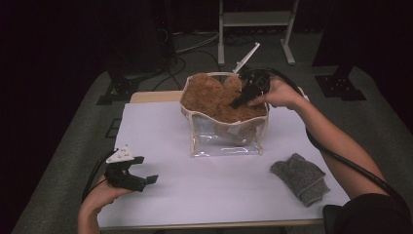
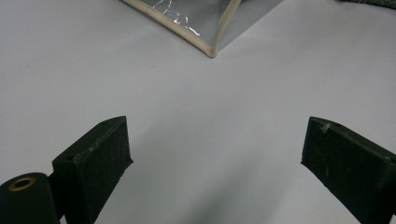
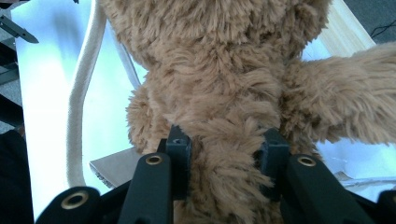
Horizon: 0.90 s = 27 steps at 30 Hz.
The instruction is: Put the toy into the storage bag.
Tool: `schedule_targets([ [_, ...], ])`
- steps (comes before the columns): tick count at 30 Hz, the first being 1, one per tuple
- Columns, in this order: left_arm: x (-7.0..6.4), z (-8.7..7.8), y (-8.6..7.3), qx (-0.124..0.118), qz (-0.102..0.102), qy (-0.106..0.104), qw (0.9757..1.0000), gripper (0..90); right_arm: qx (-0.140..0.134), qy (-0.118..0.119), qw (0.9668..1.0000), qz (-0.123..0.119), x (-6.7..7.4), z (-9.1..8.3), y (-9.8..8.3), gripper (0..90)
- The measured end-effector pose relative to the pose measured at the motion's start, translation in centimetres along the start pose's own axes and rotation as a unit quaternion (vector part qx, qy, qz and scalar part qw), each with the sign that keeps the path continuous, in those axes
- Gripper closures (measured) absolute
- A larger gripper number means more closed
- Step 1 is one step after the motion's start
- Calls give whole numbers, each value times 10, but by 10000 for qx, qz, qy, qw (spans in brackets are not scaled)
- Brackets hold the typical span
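Observation:
A brown plush bear fills the top of a clear plastic bag with cream trim at the middle of the white table. My right gripper reaches into the bag from the right, shut on the bear; in the right gripper view its pads press into the fur of the plush bear on both sides, gripper. My left gripper rests at the table's front left, open and holding nothing; in the left gripper view its gripper points at a lower corner of the bag.
A grey knitted cloth lies on the table's front right. The white tabletop has a wooden strip along its far edge. A white stand and cables sit on the floor behind.

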State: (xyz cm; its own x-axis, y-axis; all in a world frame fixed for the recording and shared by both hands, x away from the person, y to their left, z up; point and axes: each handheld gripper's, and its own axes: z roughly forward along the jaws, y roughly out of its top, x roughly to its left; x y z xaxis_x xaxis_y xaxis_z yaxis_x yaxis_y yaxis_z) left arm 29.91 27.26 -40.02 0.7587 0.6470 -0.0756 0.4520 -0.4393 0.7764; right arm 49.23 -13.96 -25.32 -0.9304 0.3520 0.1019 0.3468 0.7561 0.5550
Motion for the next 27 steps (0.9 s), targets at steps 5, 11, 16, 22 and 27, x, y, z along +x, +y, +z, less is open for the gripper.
schedule_targets([
  [5, 0, 0, 0, 35, 7, -6, 10000, 70, 57, -5, 9999, 117, -5, 4, -2, 643],
  [11, 0, -1, -1, 10, -25, 3, 10000, 70, 460, -113, 9987, 197, -11, 25, -4, 625],
  [16, 1, -1, -2, 20, -40, -6, 10000, 70, 595, -270, 9978, 109, -9, 25, 3, 525],
  [22, 1, -3, -1, -20, -36, 1, 10000, 70, 421, -307, 9986, 6, -8, 17, 12, 412],
  [27, 1, -1, -1, -24, -46, -9, 10000, 70, 159, -314, 9992, -165, -3, 12, 26, 373],
])
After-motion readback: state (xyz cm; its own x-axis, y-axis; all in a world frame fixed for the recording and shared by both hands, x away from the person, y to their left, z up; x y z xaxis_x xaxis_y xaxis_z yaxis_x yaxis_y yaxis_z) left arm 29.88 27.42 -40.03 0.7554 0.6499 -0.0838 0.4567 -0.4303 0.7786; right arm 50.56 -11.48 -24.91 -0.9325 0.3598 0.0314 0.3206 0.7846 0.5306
